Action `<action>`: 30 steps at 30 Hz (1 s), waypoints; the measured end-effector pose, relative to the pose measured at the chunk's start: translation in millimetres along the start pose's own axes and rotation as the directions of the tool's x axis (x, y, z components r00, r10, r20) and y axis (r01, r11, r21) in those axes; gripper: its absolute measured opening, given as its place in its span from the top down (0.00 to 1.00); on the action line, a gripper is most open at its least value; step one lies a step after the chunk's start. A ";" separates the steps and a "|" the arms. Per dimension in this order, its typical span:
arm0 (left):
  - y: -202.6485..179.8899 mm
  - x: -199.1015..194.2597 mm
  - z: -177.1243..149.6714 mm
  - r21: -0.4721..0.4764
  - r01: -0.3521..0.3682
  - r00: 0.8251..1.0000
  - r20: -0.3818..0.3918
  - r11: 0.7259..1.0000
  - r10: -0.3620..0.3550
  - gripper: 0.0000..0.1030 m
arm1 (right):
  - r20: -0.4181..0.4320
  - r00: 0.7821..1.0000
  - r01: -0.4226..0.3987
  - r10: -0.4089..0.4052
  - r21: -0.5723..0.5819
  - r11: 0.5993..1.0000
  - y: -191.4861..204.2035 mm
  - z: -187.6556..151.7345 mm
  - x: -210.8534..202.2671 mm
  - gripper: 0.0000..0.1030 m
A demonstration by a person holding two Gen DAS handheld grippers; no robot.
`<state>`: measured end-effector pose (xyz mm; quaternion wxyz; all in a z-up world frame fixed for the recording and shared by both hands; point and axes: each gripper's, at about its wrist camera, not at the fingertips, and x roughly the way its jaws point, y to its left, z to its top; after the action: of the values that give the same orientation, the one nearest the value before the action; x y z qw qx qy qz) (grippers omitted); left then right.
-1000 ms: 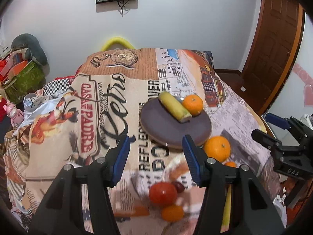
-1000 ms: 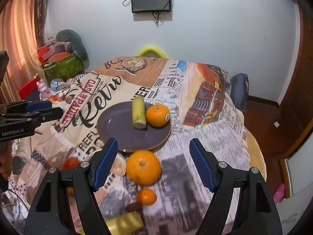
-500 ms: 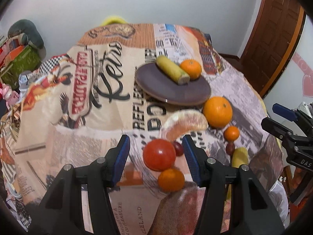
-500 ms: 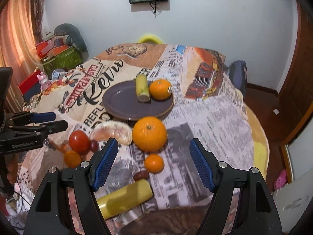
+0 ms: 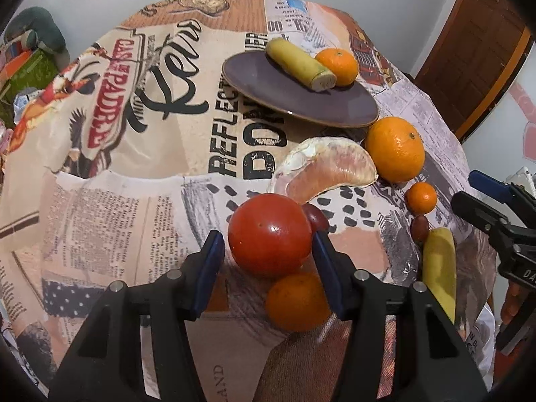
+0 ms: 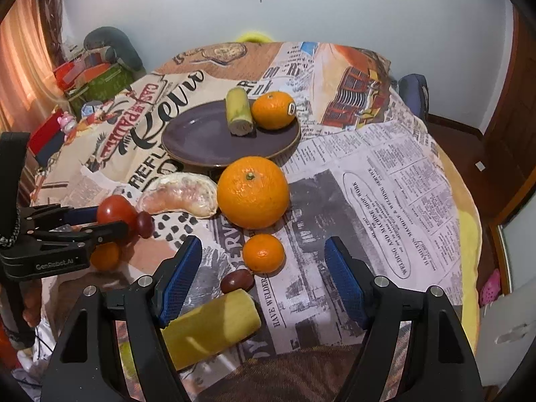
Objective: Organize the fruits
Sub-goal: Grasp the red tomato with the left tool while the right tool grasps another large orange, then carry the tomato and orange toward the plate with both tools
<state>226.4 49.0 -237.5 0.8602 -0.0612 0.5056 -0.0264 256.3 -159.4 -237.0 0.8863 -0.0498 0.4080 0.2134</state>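
The left gripper (image 5: 266, 244) brackets the tomato (image 5: 269, 234) on the tabletop (image 5: 140, 181). Its jaws stand apart with a gap on one side (contact on the other pad is unclear). The right gripper (image 6: 263, 276) hangs with jaws wide and empty above a small mandarin (image 6: 263, 253). The purple plate (image 6: 201, 140) carries a banana piece (image 6: 238, 111) and an orange (image 6: 273, 110). A larger orange (image 6: 253, 191) sits just beside the plate.
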 end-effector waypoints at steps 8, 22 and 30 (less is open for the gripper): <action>4.7 -2.4 0.9 -0.020 0.052 0.999 0.011 0.998 -0.052 0.54 | -0.026 1.000 0.007 -0.008 -0.020 1.000 2.5 7.8 21.4 0.29; 16.4 -27.0 22.7 0.004 0.036 0.991 0.129 0.999 -0.036 0.54 | -0.068 0.998 -0.004 0.002 -0.027 1.000 2.7 27.7 58.3 0.25; 17.2 -16.6 24.5 0.008 0.028 0.993 0.114 1.000 -0.029 0.54 | -0.061 0.998 -0.017 0.015 -0.040 0.999 5.1 32.0 65.6 0.27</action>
<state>239.4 69.8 -213.7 0.8874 -0.0672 0.4546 -0.0365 314.5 -124.2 -264.2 0.8706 -0.0709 0.4308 0.2269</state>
